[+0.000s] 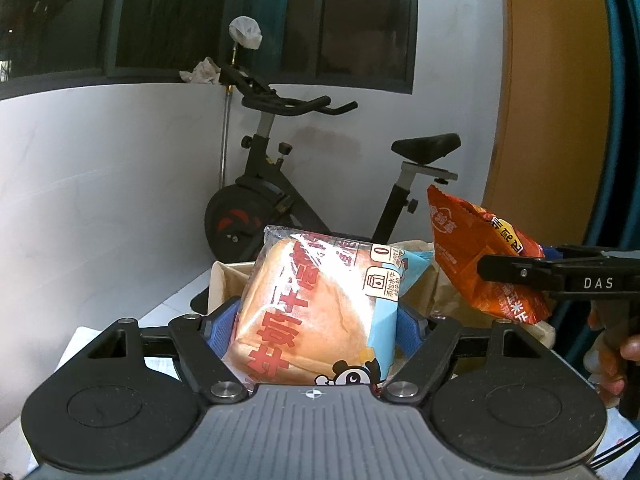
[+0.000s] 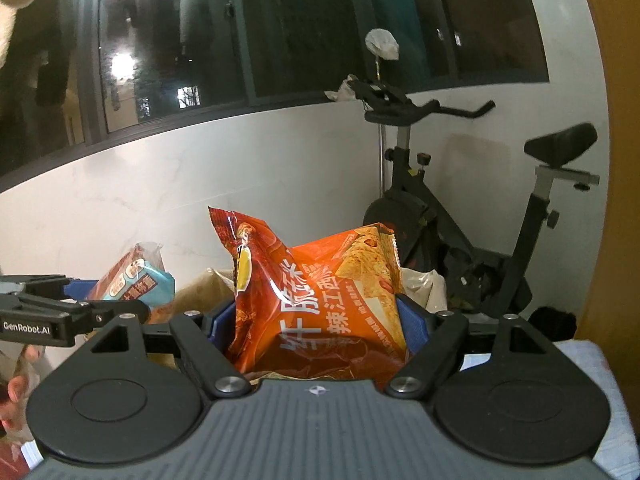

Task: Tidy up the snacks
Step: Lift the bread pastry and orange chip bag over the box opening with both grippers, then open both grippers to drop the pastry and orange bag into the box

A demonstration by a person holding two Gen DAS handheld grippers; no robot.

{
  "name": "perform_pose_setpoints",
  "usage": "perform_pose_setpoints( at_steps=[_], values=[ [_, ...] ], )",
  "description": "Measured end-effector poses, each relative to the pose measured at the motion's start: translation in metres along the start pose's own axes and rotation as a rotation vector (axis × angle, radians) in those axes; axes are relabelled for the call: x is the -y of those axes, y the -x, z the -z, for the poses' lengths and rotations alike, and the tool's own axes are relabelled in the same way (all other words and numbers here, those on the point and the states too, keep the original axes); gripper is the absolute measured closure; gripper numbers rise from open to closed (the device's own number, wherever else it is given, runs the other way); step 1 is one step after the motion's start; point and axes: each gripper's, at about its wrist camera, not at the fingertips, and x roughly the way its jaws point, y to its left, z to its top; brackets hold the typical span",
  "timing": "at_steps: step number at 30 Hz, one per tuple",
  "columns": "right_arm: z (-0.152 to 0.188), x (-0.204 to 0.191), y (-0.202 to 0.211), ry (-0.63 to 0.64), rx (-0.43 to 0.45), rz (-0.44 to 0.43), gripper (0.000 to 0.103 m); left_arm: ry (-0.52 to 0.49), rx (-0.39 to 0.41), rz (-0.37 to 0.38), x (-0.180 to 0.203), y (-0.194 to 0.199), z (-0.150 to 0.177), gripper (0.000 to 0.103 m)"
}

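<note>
My left gripper (image 1: 316,326) is shut on a clear-wrapped bread bun packet (image 1: 320,312) with red lettering and a blue corner, held up in the air. My right gripper (image 2: 318,320) is shut on an orange crisp bag (image 2: 320,300), also held up. In the left wrist view the orange bag (image 1: 472,248) and the right gripper (image 1: 516,270) show at the right. In the right wrist view the bread packet (image 2: 132,276) and the left gripper (image 2: 100,312) show at the left. A brown paper-lined box (image 1: 224,280) lies below and behind both packets.
A black exercise bike (image 1: 280,200) stands against the white wall beyond the box. It also shows in the right wrist view (image 2: 472,240). Dark windows run above. A white cloth-covered surface (image 2: 592,364) lies at the right, papers (image 1: 88,344) at the left.
</note>
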Motion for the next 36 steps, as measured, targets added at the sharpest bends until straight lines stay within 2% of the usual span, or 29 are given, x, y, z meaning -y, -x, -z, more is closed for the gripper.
perform_pose_setpoints(
  at_steps=[10,20,36],
  values=[
    [0.002,0.006,-0.013,-0.023,-0.023,0.000,0.023,-0.022,-0.038,-0.018,0.003,-0.008,0.003,0.024],
    [0.005,0.001,-0.029,0.022,-0.038,0.011,0.023,-0.029,-0.061,-0.035,-0.001,-0.015,0.001,0.025],
    [0.017,-0.006,-0.053,0.062,-0.123,0.045,0.019,-0.045,-0.059,-0.028,-0.001,-0.015,-0.003,0.024]
  ],
)
